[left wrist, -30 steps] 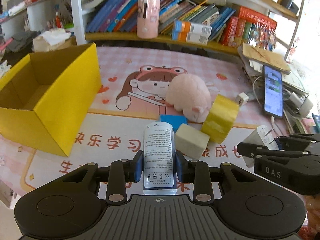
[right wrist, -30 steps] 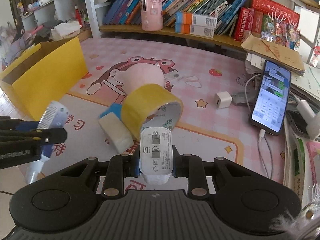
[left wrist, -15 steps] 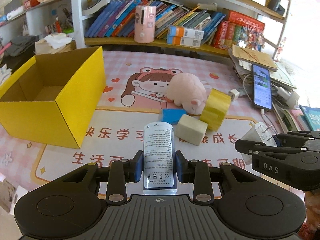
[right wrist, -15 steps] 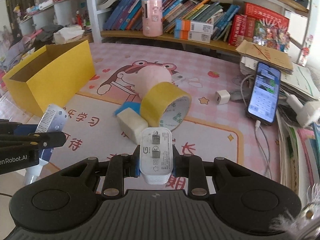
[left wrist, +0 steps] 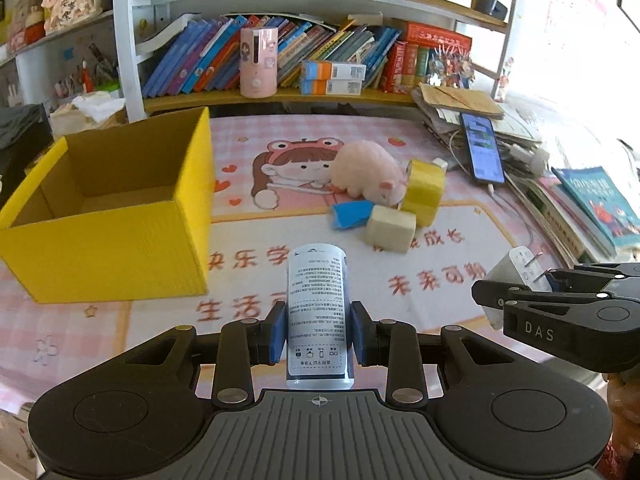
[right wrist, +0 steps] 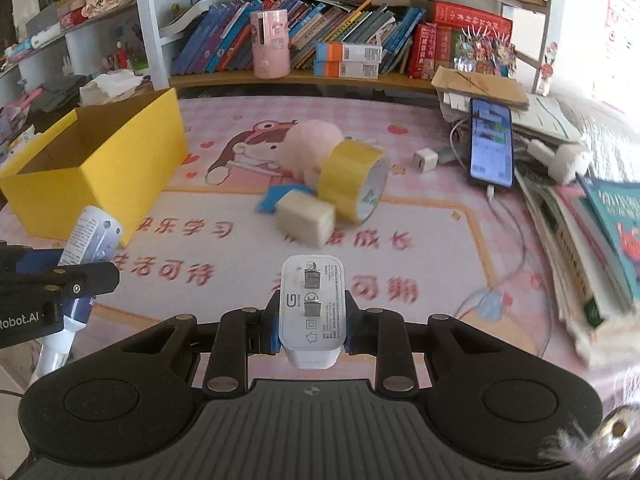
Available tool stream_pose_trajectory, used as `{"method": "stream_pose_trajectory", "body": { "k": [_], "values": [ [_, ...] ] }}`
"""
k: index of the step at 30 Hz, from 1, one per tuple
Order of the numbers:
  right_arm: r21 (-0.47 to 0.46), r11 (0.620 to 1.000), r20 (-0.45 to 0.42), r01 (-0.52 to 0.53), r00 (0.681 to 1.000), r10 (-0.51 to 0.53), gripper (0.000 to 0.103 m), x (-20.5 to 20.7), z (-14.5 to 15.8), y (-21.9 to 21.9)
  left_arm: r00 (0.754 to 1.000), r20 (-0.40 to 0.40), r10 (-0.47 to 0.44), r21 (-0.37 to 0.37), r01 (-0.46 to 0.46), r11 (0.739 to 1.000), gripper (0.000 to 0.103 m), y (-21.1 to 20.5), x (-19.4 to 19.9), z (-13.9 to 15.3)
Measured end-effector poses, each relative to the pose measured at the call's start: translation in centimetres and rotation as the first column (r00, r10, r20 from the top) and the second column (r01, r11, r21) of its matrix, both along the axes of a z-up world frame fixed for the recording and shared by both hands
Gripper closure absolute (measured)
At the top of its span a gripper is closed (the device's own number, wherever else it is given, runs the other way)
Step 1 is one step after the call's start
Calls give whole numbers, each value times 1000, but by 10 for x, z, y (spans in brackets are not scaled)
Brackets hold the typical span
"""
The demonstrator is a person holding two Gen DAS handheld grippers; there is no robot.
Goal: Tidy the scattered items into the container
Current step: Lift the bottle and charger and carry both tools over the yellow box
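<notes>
Left hand-held gripper [left wrist: 318,334] clamps tube [left wrist: 318,312]; right hand-held gripper [right wrist: 312,320] clamps charger [right wrist: 313,308].

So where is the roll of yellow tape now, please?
The yellow tape roll stands on its edge near the middle of the pink mat in both wrist views. It is beside the pink plush toy, with the cream foam block just in front.

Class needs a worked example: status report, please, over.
Left gripper shut on bottle. Right gripper shut on charger. Yellow box open, nothing seen inside. Path to it unobstructed.
</notes>
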State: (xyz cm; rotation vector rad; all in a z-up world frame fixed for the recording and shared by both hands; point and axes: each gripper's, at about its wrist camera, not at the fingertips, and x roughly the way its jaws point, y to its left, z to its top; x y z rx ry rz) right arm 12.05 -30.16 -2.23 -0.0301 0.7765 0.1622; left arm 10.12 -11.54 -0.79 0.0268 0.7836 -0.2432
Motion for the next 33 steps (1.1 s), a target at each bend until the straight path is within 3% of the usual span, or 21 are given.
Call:
{"method": "stream_pose_trajectory", "body": {
  "k": [12,33],
  "values": [
    [10,1000,7,16,1000,-16,78,-53,-1,69,1000,11,-22,22,22,1000,72,65,-41,-1],
    [-43,985,-2,-166,986,166,78,-64,1,169,988,4,151,-14,-151,988,72,160,-70,-6]
  ]
}}
